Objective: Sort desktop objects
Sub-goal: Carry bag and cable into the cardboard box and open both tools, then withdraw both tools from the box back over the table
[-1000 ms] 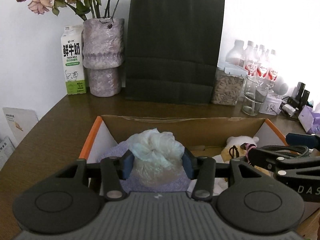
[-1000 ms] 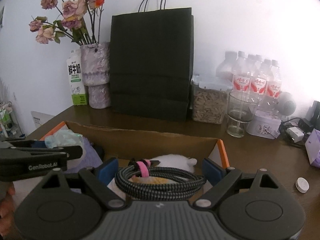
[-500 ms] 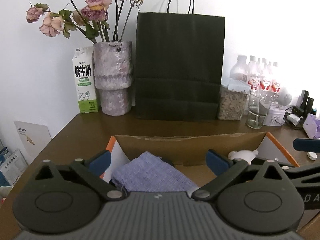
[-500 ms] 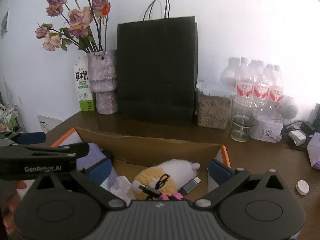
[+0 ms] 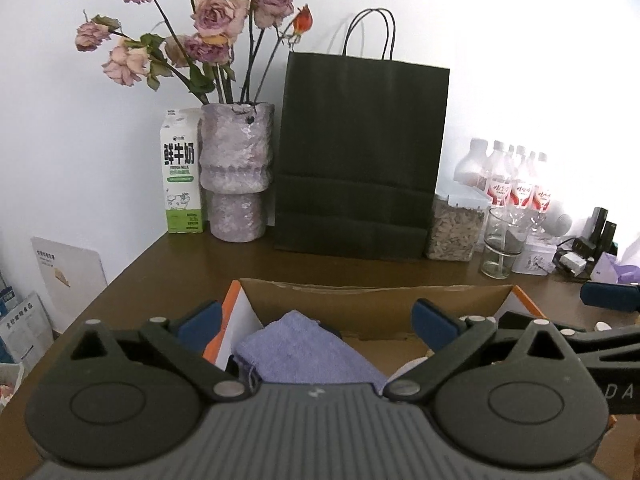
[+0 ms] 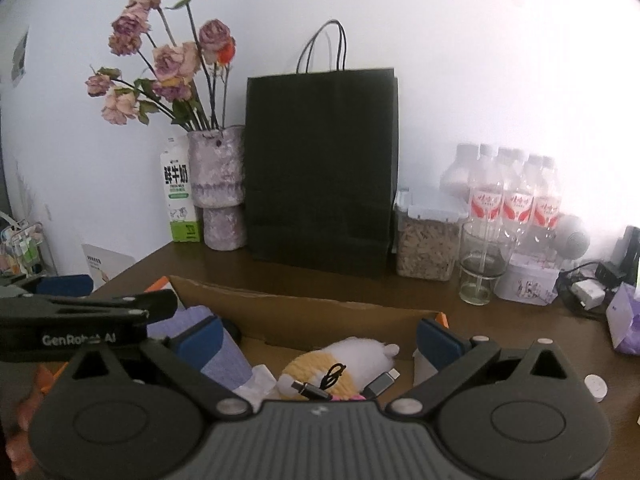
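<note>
Both the left tool [image 5: 316, 322] and right tool [image 6: 318, 338] are hovering wide and empty over the cardboard box [image 6: 304, 312], where the purple cloth [image 5: 304, 354], plush toy [image 6: 344, 364] and cable [image 6: 380, 382] are lying.

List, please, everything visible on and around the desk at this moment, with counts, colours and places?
Cardboard box: one, brown with orange edges, near front of desk.
Cloth: one, lilac, box's left side.
Plush toy: one, white and yellow, in box.
Cable: one, dark with grey plug, on the toy.
Paper bag: one, black, against wall.
Vase: one, mauve, holding dried roses.
Milk carton: one, white-green, left of vase.
Glass: one, clear, right.
Left gripper: open.
Right gripper: open.
</note>
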The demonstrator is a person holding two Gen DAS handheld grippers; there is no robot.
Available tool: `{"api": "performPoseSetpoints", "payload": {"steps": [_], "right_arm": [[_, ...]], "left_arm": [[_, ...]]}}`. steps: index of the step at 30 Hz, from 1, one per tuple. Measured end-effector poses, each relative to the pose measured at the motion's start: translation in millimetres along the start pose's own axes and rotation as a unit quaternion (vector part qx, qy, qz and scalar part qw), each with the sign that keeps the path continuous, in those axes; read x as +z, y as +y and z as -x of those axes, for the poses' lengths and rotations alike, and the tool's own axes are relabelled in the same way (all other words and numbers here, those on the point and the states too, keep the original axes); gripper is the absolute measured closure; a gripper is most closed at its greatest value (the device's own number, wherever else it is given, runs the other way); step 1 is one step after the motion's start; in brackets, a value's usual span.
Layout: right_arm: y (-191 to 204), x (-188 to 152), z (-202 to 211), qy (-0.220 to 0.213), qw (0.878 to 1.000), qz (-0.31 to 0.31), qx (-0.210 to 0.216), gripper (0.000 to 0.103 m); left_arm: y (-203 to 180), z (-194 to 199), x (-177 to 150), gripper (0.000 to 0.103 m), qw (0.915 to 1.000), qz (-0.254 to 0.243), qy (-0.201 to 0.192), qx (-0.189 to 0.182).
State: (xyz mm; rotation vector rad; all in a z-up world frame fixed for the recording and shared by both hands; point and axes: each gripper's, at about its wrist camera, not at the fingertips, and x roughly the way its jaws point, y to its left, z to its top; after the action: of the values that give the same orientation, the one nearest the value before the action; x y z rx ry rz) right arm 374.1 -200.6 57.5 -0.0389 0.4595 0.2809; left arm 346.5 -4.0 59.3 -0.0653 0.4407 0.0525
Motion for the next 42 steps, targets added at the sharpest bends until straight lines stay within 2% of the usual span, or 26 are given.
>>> {"api": "performPoseSetpoints", "payload": {"steps": [11,25,33,42], "right_arm": [[17,-9,58,-0.022,1.000,0.016,0.005,0.000],[39,-54,141,-0.032,0.999,0.014,0.011,0.000],[53,-96,174,-0.017,1.000,0.016,0.016,0.000],[61,-144,186,0.021,1.000,0.010,0.012,0.000]], "left_arm": [[5,65,-14,0.000,0.9997,0.006,-0.021,-0.007],[13,151,-59,0.000,0.9990,0.020,-0.030,-0.026],[18,180,-94,0.000,0.9993,0.020,-0.014,-0.029],[21,194,-128,0.000,0.9989,0.018,0.007,-0.042]]}}
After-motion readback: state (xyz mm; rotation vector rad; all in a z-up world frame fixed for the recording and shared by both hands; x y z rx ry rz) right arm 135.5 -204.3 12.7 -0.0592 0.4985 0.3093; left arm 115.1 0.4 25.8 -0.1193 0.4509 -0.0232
